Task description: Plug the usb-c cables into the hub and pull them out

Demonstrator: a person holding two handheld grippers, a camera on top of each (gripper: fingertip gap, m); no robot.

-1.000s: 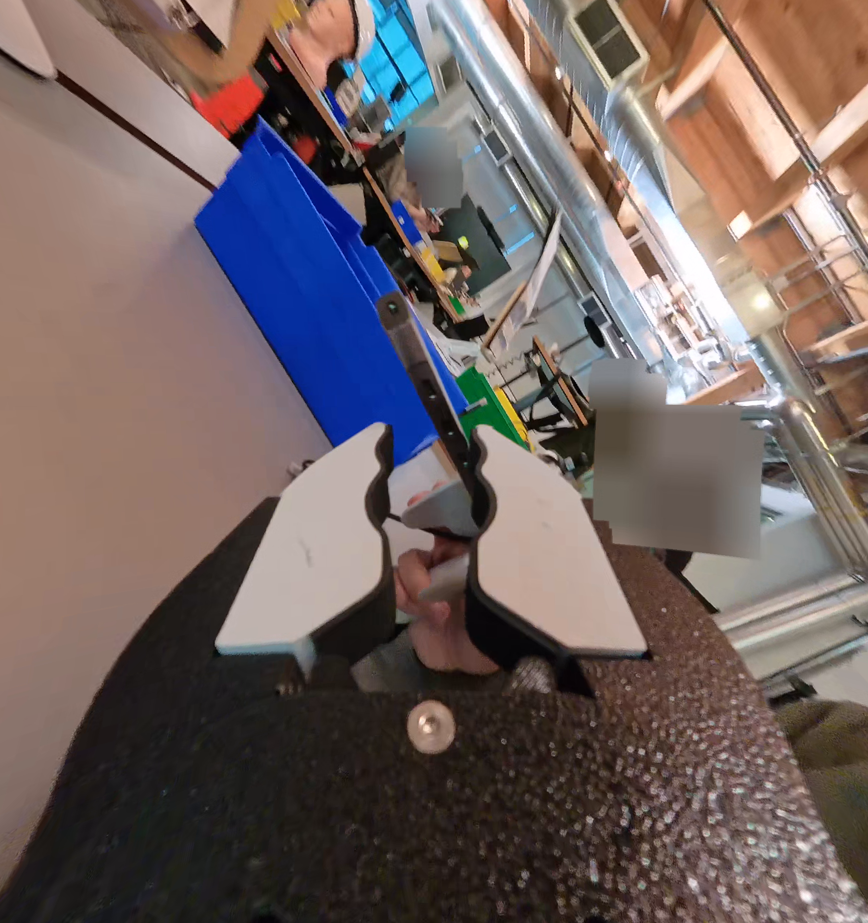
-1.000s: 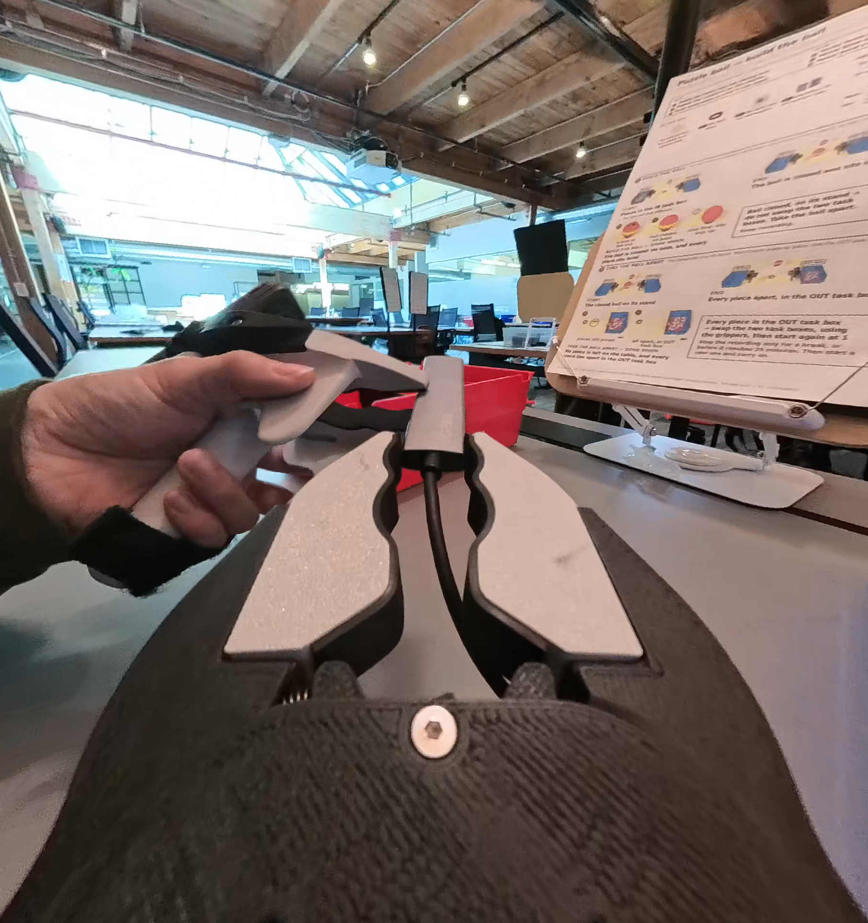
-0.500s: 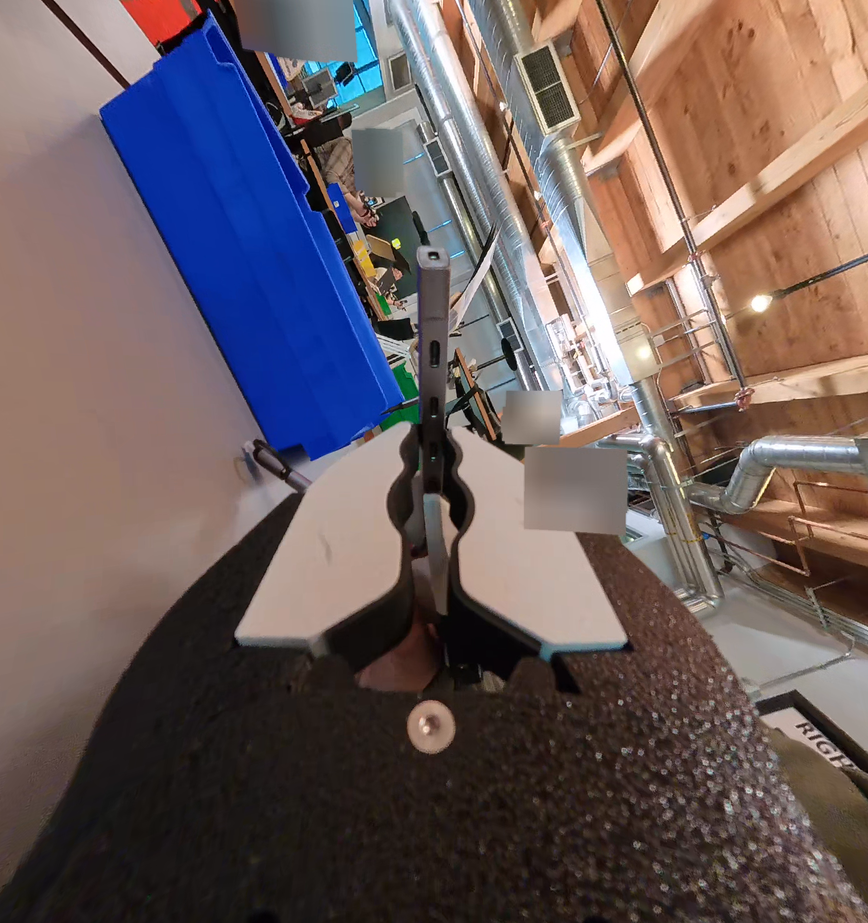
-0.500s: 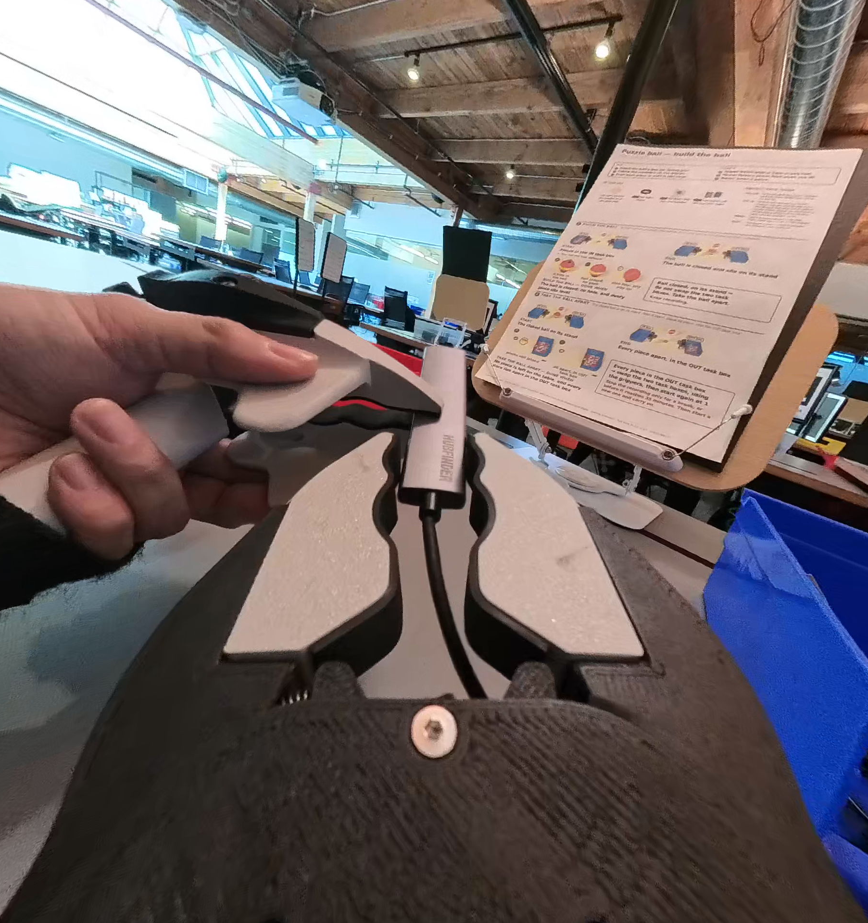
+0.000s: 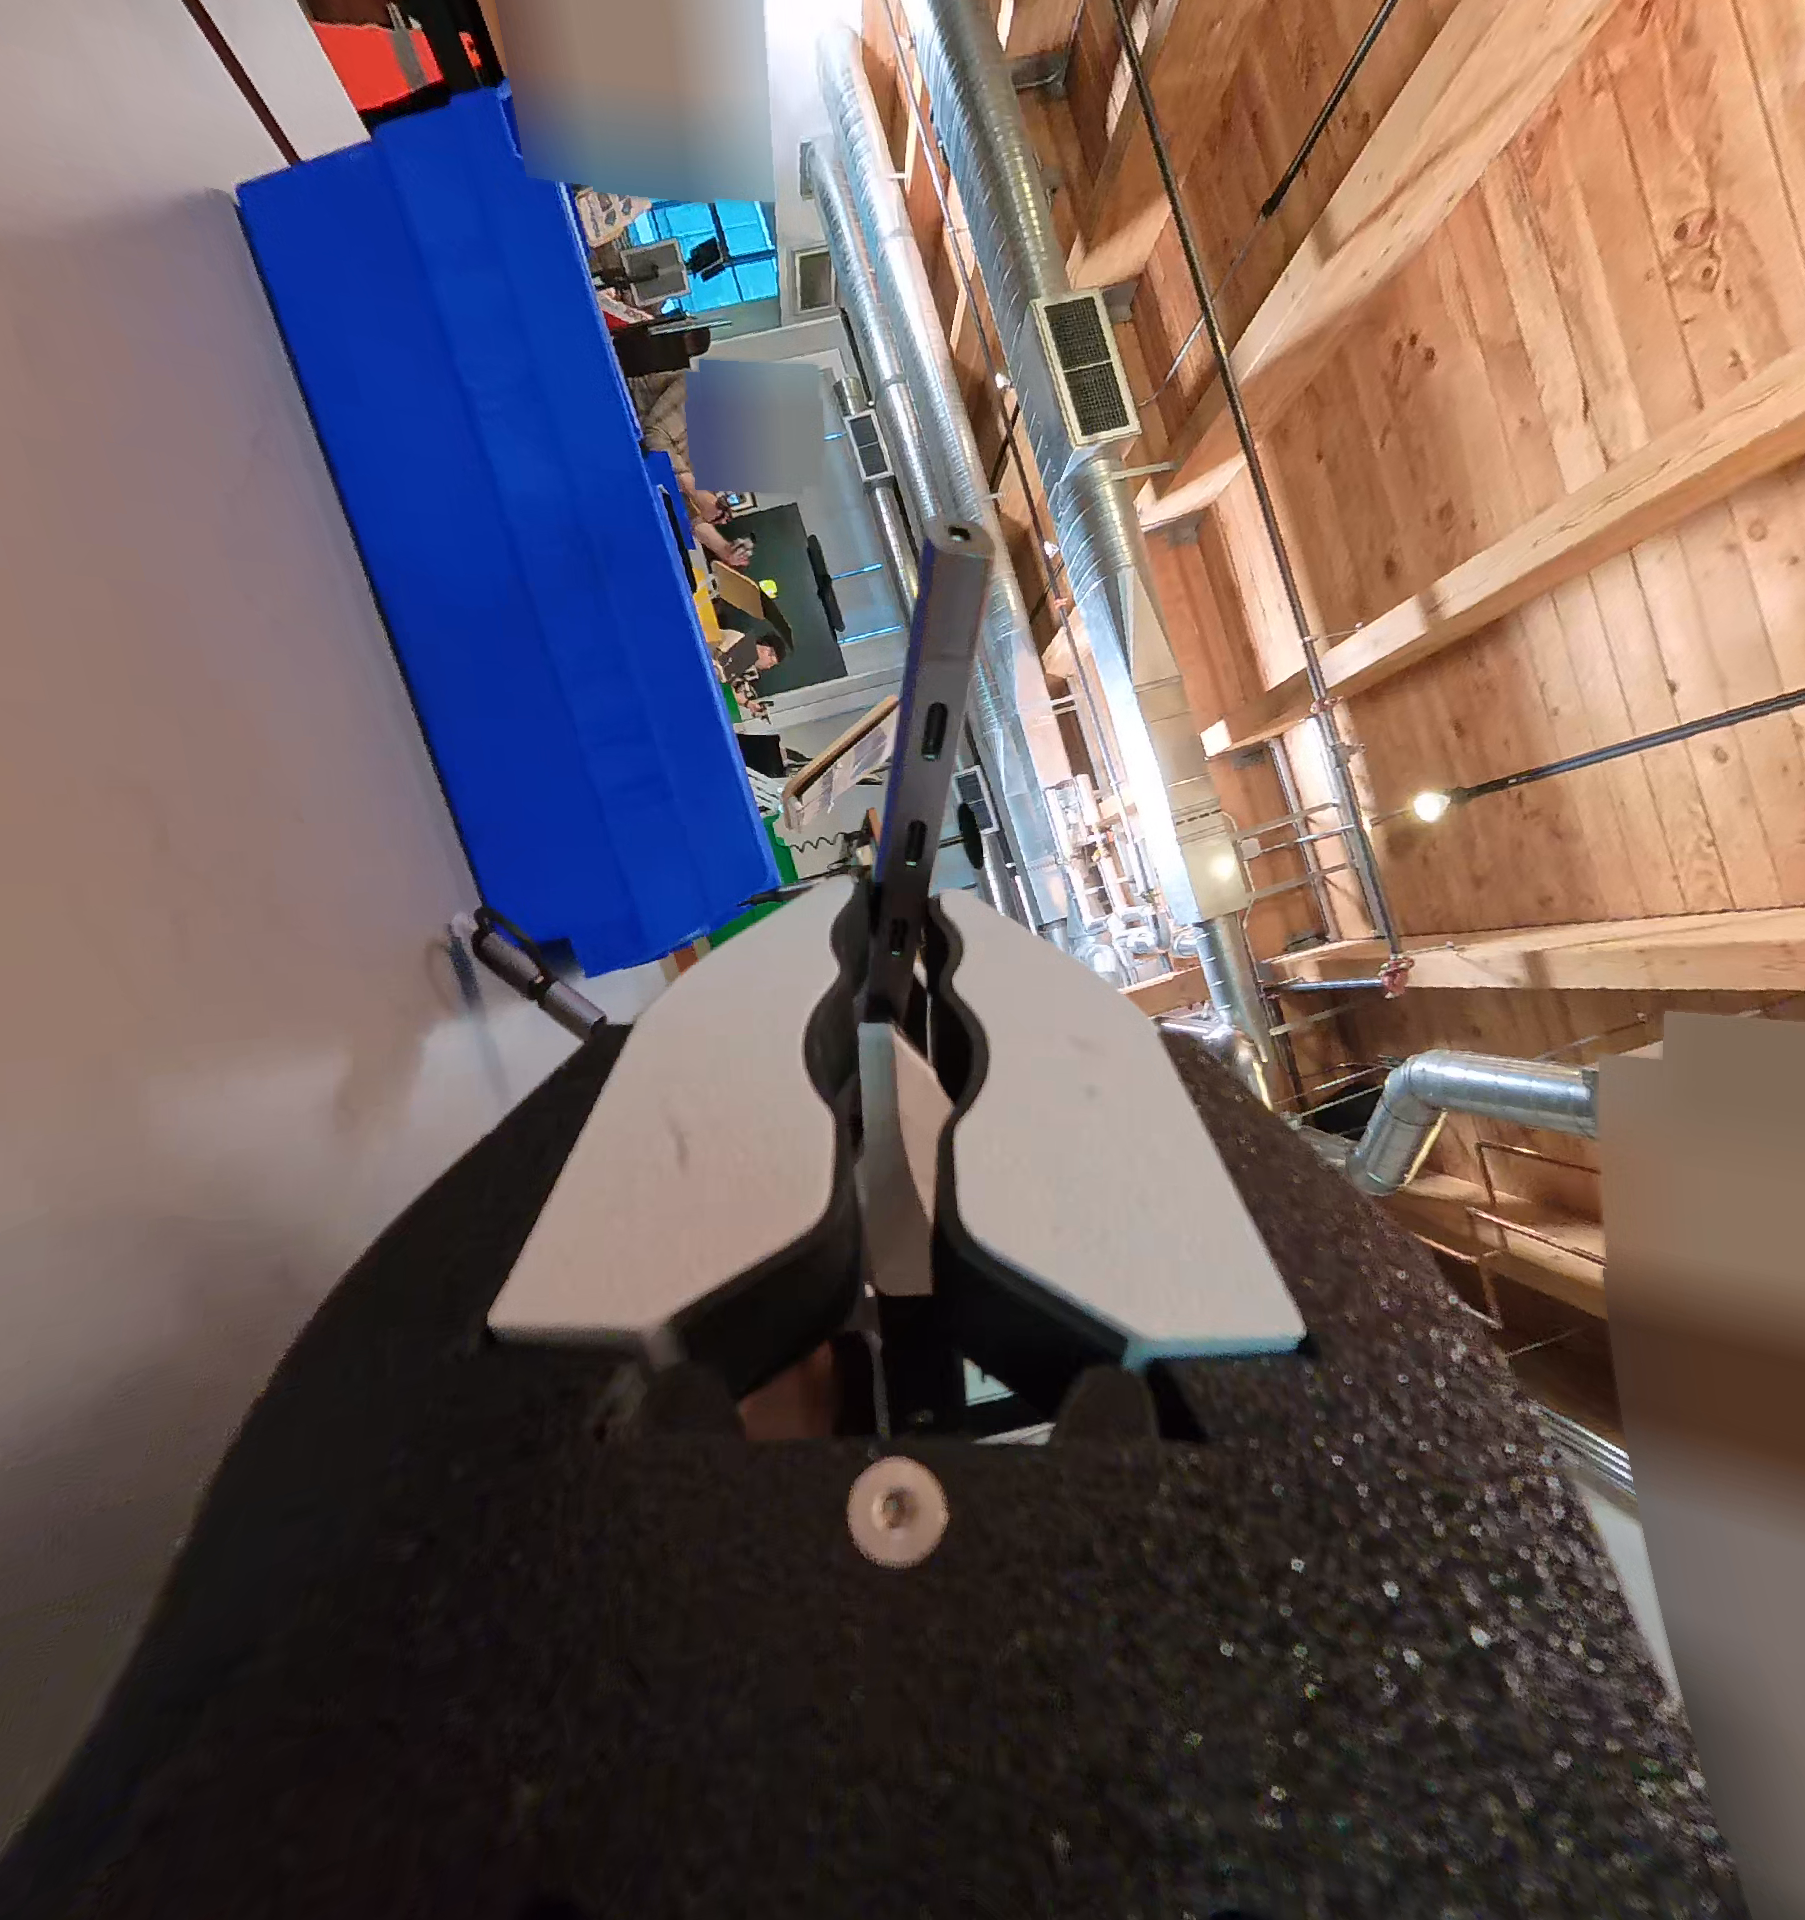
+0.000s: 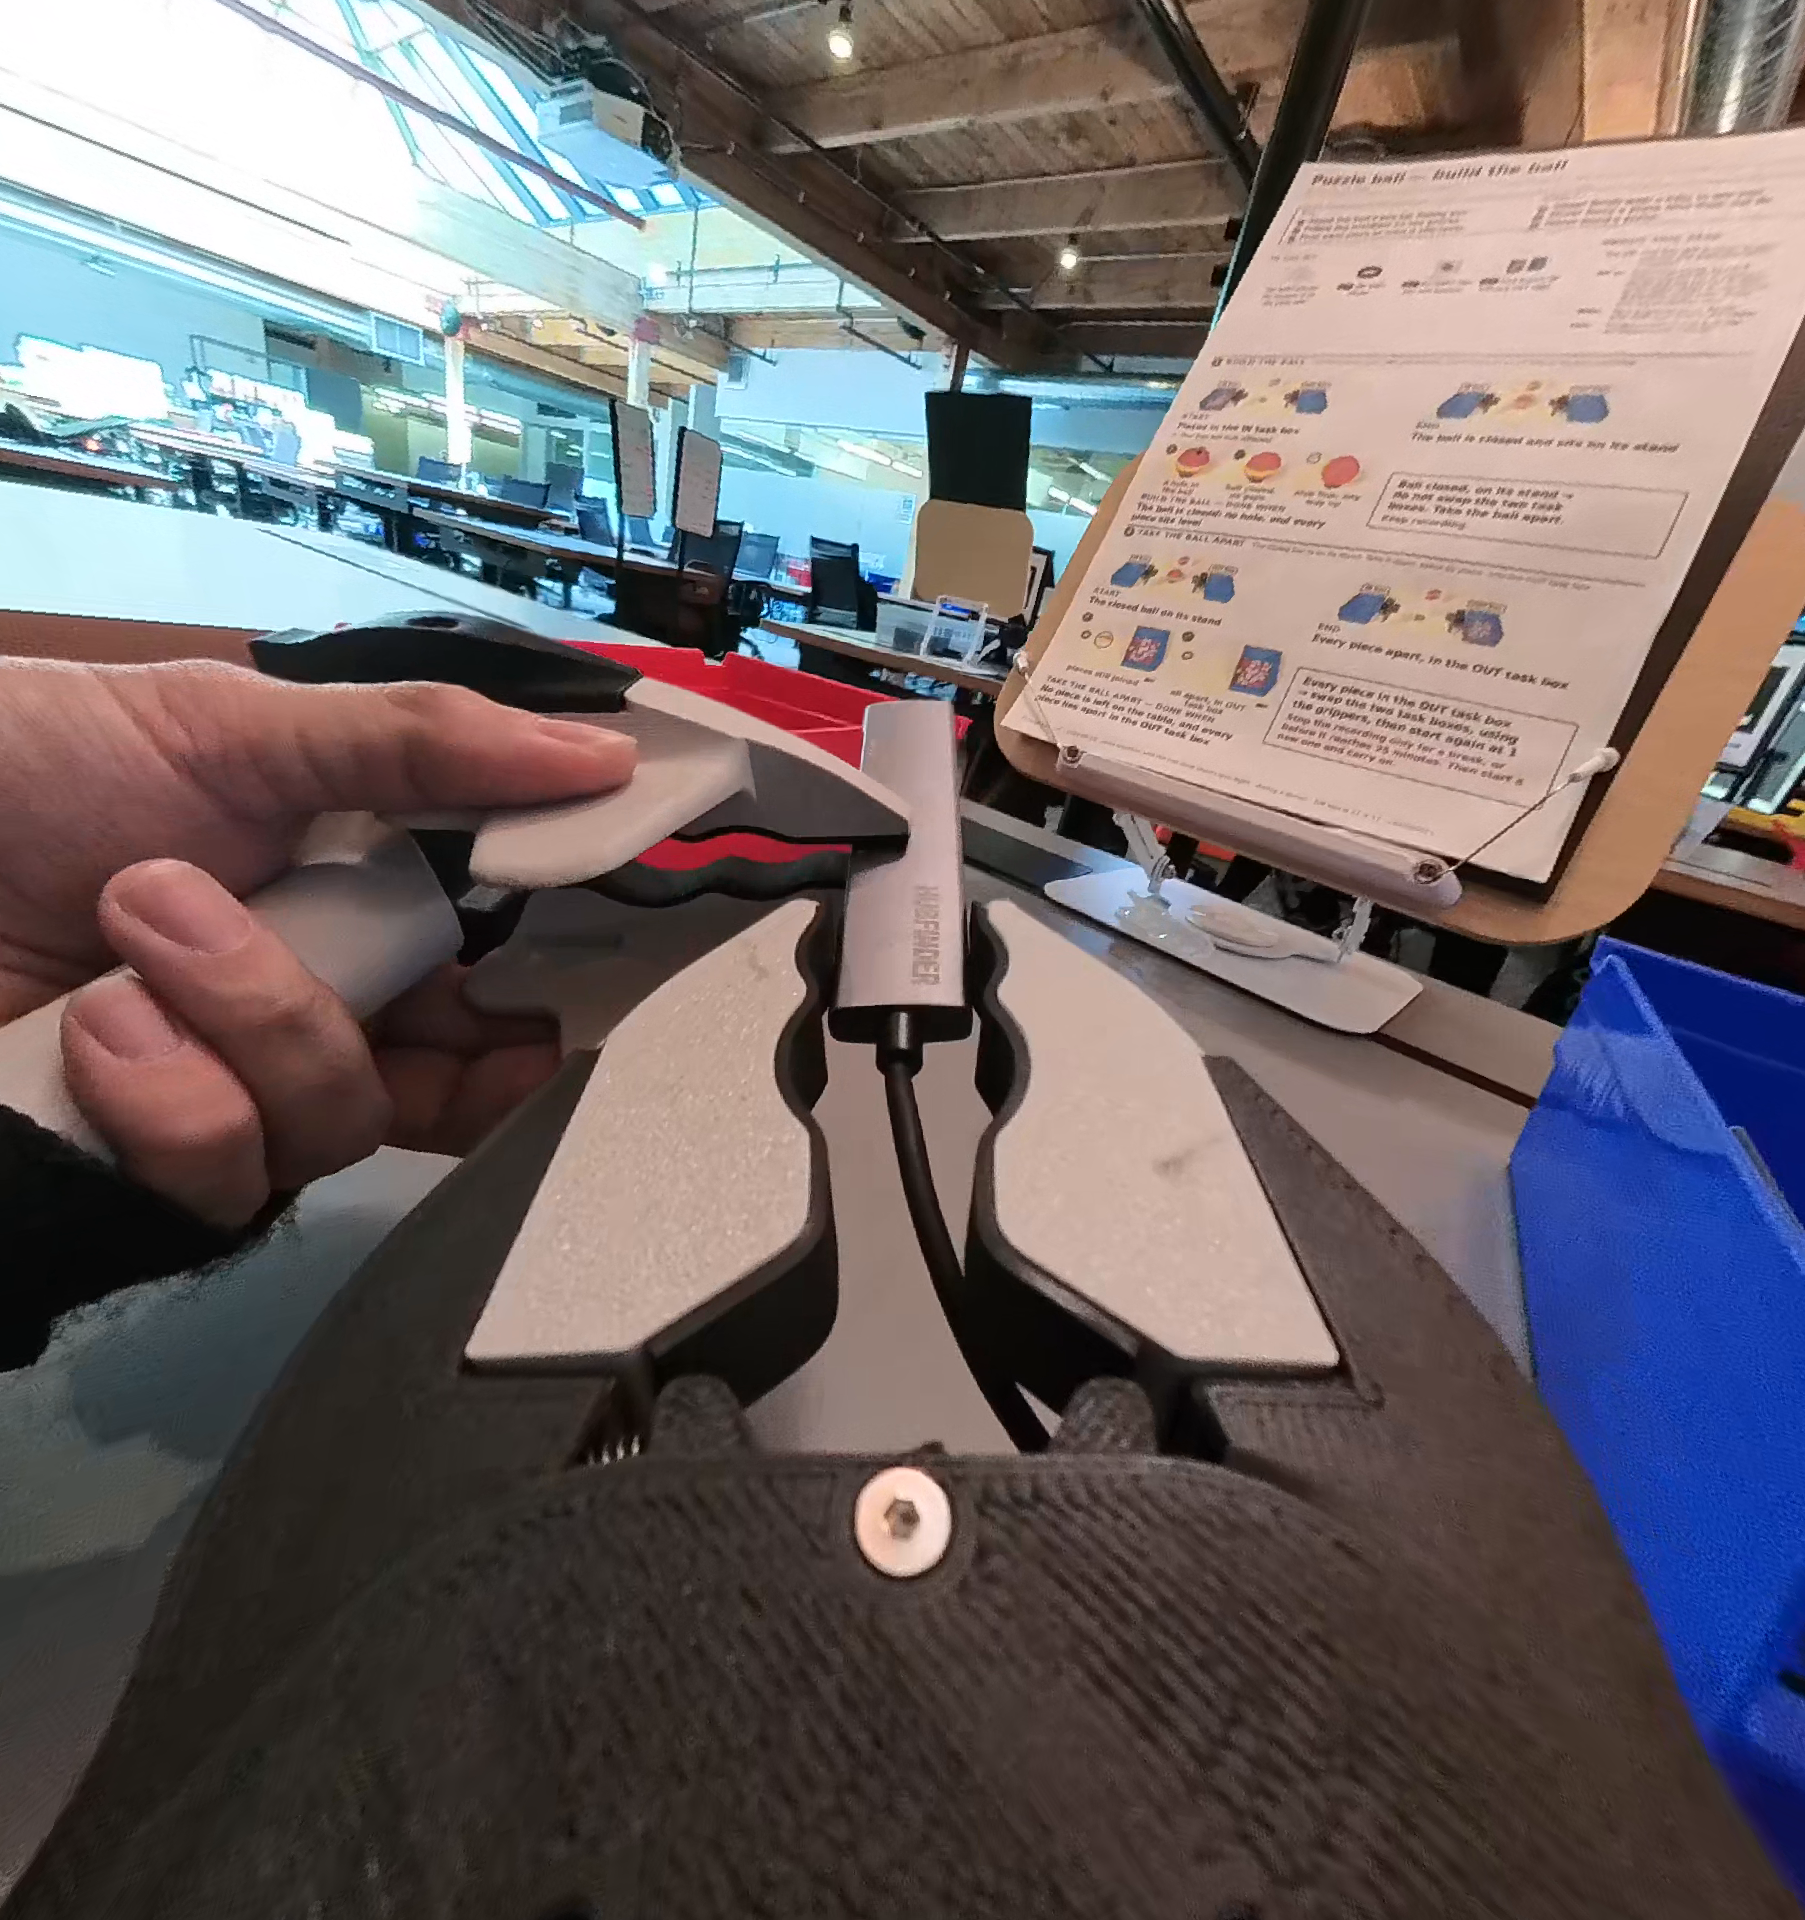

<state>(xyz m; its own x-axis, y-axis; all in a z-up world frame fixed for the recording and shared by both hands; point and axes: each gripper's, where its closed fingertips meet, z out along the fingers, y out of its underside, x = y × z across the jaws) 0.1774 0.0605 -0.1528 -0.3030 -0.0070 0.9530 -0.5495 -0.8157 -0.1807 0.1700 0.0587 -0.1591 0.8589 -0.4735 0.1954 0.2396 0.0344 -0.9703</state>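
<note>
A slim grey USB-C hub point(image 6: 908, 769) with its black lead point(image 6: 919, 1195) is held up above the table. My right gripper point(image 6: 900, 935) is shut on its cable end. My left gripper point(image 6: 872, 844), held by a hand point(image 6: 202, 831), comes in from the left and pinches the hub's middle. In the left wrist view the left gripper point(image 5: 893, 925) is shut on the hub point(image 5: 939, 665), which sticks out edge-on with its empty side ports showing. A loose cable plug point(image 5: 555, 997) lies on the table by the blue bin.
A blue bin point(image 5: 524, 520) stands on the grey table point(image 6: 1293, 1049); it also shows at the right in the right wrist view point(image 6: 1708, 1299). An instruction sheet on a stand point(image 6: 1449, 540) and a red bin point(image 6: 773, 696) are behind the hub. The grippers are tip to tip, or close to it.
The left gripper, open around the hub one second ago, has closed on it. Both grippers have turned with the hub, which now points more toward the sheet stand.
</note>
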